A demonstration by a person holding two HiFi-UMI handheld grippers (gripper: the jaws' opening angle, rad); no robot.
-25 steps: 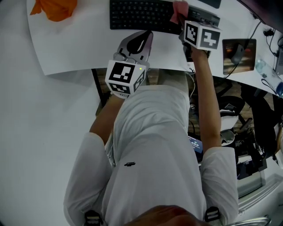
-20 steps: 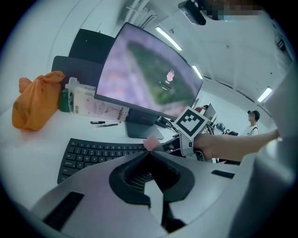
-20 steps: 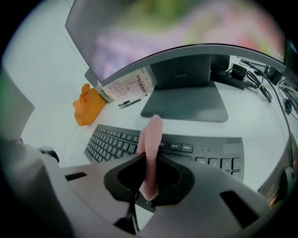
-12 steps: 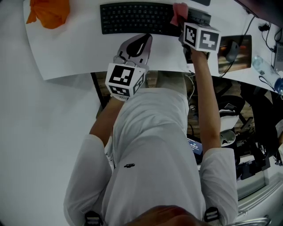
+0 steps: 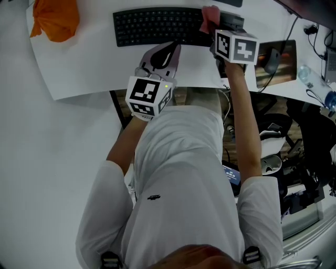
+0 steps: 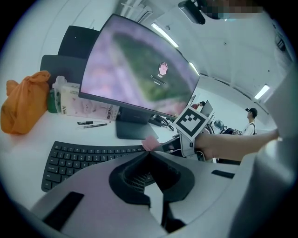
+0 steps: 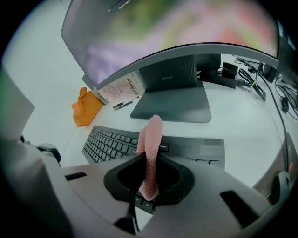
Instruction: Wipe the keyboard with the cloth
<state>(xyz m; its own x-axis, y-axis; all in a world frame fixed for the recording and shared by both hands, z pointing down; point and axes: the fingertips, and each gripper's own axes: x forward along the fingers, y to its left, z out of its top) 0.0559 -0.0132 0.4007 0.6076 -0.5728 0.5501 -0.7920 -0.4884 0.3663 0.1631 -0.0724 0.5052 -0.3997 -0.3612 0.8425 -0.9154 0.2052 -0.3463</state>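
Observation:
A black keyboard (image 5: 157, 26) lies across the white desk in front of the monitor. My right gripper (image 7: 150, 157) is shut on a pink cloth (image 7: 152, 135) that stands up between its jaws, over the keyboard's (image 7: 116, 142) right half. In the head view the pink cloth (image 5: 210, 14) sits on the keys just ahead of the right gripper's marker cube (image 5: 236, 46). My left gripper (image 6: 150, 153) hovers shut with nothing in it, near the keyboard's (image 6: 84, 158) front edge. The left gripper (image 5: 167, 52) is in the head view too.
A curved monitor (image 7: 186, 28) on a grey stand (image 7: 179, 104) rises behind the keyboard. An orange bag (image 5: 55, 21) lies at the far left beside a box (image 6: 86, 104) and pens (image 6: 95, 124). A mouse (image 5: 272, 59) and cables are to the right. The desk's front edge (image 5: 173, 88) runs under my hands.
The right gripper with the pink cloth has slid a little rightward along the keyboard. The left gripper has stayed put. The head view has shifted slightly.

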